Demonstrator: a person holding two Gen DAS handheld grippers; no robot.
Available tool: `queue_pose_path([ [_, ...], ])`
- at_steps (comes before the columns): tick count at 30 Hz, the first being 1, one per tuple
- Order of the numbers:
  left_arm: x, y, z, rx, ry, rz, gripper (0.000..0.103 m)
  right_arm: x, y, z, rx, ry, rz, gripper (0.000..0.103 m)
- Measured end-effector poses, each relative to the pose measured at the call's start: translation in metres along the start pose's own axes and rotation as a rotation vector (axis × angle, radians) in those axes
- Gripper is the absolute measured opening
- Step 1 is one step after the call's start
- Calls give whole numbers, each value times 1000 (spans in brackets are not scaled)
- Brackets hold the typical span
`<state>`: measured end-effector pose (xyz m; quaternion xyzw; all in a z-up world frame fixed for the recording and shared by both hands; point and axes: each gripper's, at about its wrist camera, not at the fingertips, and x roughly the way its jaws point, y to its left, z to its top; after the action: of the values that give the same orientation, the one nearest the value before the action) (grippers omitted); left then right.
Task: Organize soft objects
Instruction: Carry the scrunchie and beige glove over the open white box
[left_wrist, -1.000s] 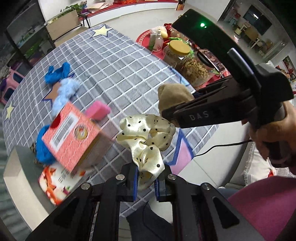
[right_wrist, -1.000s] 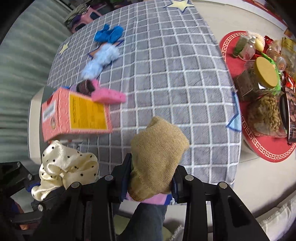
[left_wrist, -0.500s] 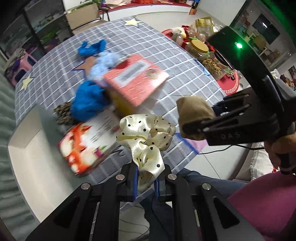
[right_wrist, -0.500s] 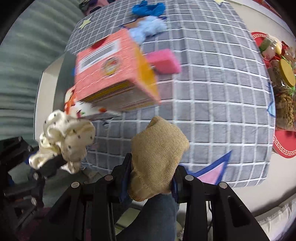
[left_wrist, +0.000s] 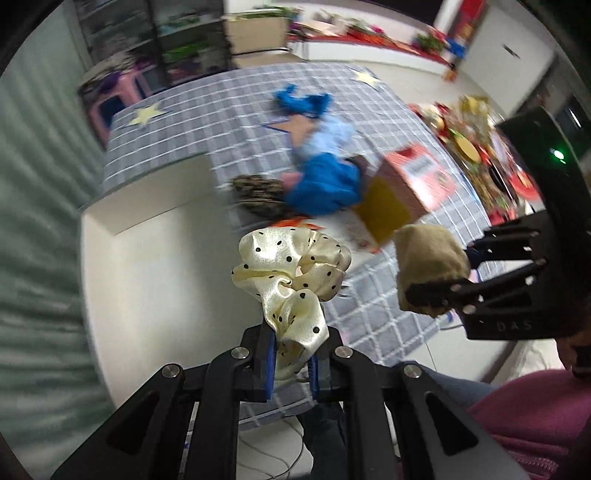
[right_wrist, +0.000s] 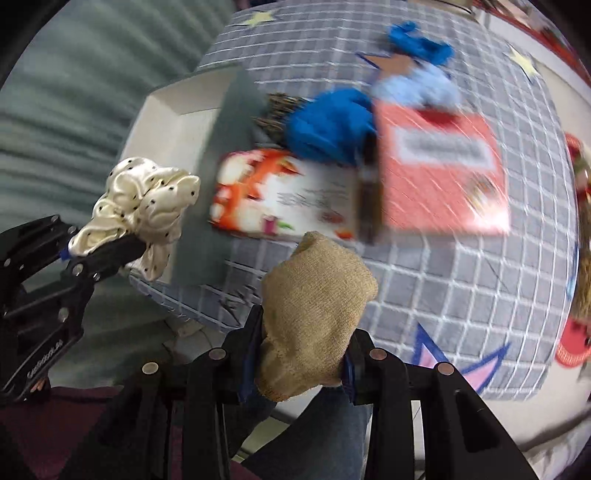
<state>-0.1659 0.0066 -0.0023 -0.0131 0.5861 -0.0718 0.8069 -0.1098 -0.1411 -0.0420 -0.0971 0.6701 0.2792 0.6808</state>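
I hold both grippers tilted steeply down over the near edge of the bench (right_wrist: 461, 295), side by side and a little apart. My left gripper (left_wrist: 291, 363) is clenched on the tail of a cream dotted scrunchie (left_wrist: 291, 273), which stands up from the jaws with its ring loose above them. My right gripper (right_wrist: 301, 363) is grasping a tan knitted sock (right_wrist: 314, 314), bunched into a lump that bulges above the fingers.

The bench carries a grey checked cloth with stars. At its left end a white tray (left_wrist: 155, 266) sits with low walls and a bare floor; the scrunchie hangs over its near corner, in the air and touching nothing below. The sock hangs above the cloth's near edge, just right of the tray.

Behind both pieces the bench is crowded: a flat packet with orange print (right_wrist: 280, 195) lies beside the tray, a pink box (right_wrist: 439, 173) to its right, and a blue cloth (right_wrist: 328, 125) and a dark speckled piece (right_wrist: 277, 110) behind them. Farther back lie a pale blue piece (left_wrist: 328, 134) and another blue one (left_wrist: 303, 101). Jars crowd a red mat (left_wrist: 524, 184) at the right end. The background is blurred.
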Motion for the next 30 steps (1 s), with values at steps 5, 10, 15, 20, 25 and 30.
queue_pose_path([
  [5,-6,45,-16,-123,-13,54,15,2,37,24,-88,-6,-5,38],
  [10,-2,79,-36,-212,8,100,15,6,72,39,-156,-3,2,38],
  [15,7,96,-52,-247,26,132,15,13,105,53,-213,10,17,38],
  [20,14,105,-60,-284,39,135,15,26,135,63,-283,38,20,38],
  [25,21,112,-67,-314,55,139,15,36,156,70,-324,57,28,38],
  [30,27,118,-72,-339,67,142,15,41,162,67,-349,81,22,38],
])
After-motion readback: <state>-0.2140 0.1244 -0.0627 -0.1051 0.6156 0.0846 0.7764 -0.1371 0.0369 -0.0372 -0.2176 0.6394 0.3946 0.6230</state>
